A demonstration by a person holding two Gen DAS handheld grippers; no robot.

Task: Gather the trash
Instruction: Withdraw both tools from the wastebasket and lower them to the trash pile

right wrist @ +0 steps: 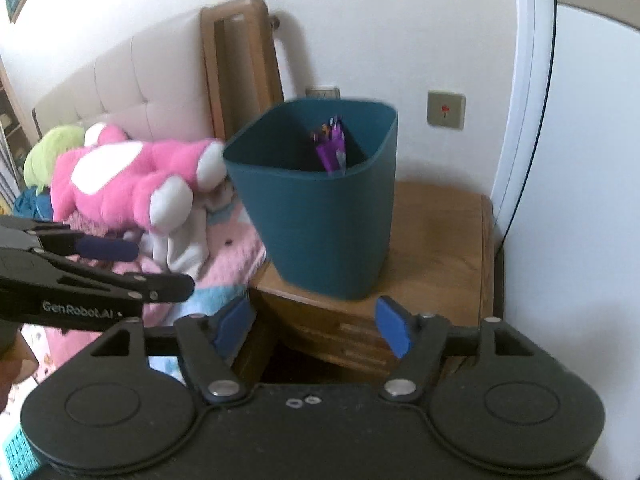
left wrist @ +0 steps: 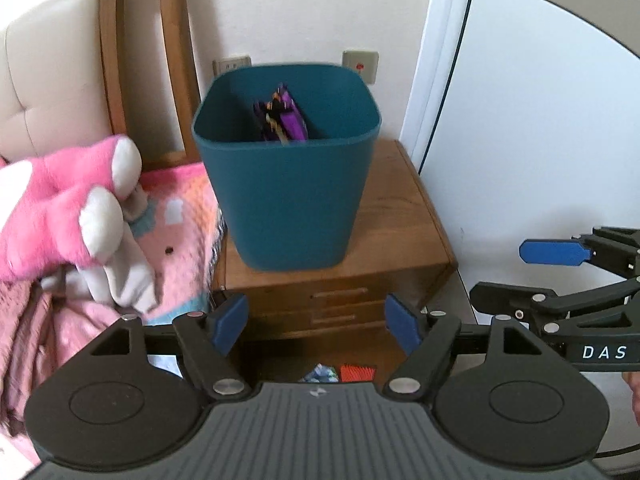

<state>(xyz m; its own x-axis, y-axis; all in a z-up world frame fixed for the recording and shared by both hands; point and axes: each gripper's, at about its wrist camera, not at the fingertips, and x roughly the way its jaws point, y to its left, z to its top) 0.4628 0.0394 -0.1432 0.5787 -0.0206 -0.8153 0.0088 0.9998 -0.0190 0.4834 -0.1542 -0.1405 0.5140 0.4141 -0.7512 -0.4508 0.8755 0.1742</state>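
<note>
A teal trash bin (left wrist: 288,184) stands on a wooden nightstand (left wrist: 404,216); it also shows in the right wrist view (right wrist: 324,208). A purple wrapper (left wrist: 286,118) lies inside the bin, and it shows in the right wrist view (right wrist: 332,146) too. My left gripper (left wrist: 316,326) is open and empty, in front of and below the bin. My right gripper (right wrist: 316,326) is open and empty, also short of the bin. The right gripper shows from the side in the left wrist view (left wrist: 552,272). Small colourful scraps (left wrist: 340,372) lie on the floor below the left gripper.
A bed with a pink blanket (left wrist: 176,216) and a pink plush toy (right wrist: 132,180) is to the left of the nightstand. A padded headboard (right wrist: 132,88) and wooden frame (left wrist: 148,60) stand behind. A white panel (left wrist: 540,120) is on the right.
</note>
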